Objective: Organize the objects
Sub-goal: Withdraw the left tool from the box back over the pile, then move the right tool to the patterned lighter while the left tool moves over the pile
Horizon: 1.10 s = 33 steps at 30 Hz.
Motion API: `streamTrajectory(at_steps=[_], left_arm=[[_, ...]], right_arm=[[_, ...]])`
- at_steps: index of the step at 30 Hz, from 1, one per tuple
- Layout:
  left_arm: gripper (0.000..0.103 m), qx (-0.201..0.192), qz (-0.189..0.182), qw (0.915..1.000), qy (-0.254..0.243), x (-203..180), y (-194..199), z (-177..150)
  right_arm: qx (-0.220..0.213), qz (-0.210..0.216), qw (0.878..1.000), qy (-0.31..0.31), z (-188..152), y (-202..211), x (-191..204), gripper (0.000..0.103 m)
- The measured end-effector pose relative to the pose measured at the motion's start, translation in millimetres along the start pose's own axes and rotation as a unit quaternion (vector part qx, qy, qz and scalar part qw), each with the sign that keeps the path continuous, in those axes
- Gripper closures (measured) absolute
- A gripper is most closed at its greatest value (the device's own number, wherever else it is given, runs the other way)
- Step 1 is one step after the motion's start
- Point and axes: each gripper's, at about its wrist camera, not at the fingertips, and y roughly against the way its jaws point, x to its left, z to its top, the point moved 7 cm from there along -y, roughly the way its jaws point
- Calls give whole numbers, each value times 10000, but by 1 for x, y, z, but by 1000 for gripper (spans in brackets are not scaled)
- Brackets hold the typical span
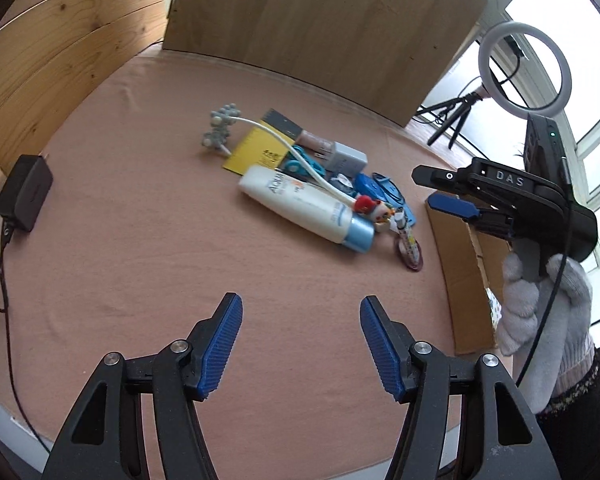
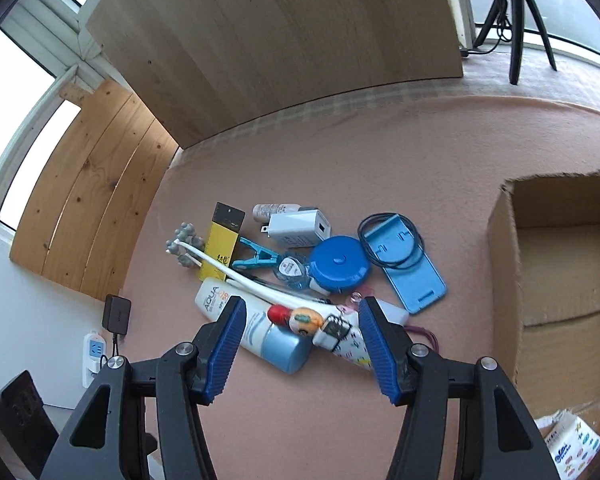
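The left wrist view shows a black power brick (image 1: 25, 192) far to the left of the pile on the pink cloth (image 1: 140, 240). The left gripper (image 1: 301, 344) hangs over bare cloth with its jaws wide apart and nothing in them. This view also shows the right gripper (image 1: 448, 192) from the side, held by a white gloved hand (image 1: 540, 304) above the cardboard box (image 1: 464, 280). A ring light (image 1: 524, 68) stands behind it.

The right wrist view shows more of the pile. The white lotion bottle (image 2: 256, 328) lies flat at the pile's near edge. Its long side runs slantwise, with the blue cap toward the camera and the box. A blue round tape measure (image 2: 340, 266) and a blue phone stand (image 2: 408, 268) lie right of the bottle. The box sits open, right of the pile. The right gripper (image 2: 302, 344) hovers over the bottle's cap end, jaws spread wide, holding nothing.
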Motion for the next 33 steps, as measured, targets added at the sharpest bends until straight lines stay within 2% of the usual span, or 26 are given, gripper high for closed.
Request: streamTrajectory(at_steps=[4,7,11,13,19,26,33], left_arm=[[38,-56,99,9997,193,23,10,-4],[38,-77,153,9994,294,37,16,-6],[38,-86,195,9989,411,49,18,-4],[38,-74,181,9989,423,52,18,-3],[38,2,78,9994,346,45,11,1],[38,58,15,9997,244,36,4,6],[38,48,72,9995,314,43,3,10]], right_arm=[[403,-93,9991,-89,10,-34,4,62],[676,-54,9975,-212,11,-56,5,67],[788,-344,9958,-326,10,-72,-5,69],[793,-285,9956,-413,7,-75,-5,69],[1051,-368,9938,1,-20,-78,12,69],[1325,-28,9912,-57,-65,-81,31,69],[1503,547,9871,-119,-102,-79,57,69]])
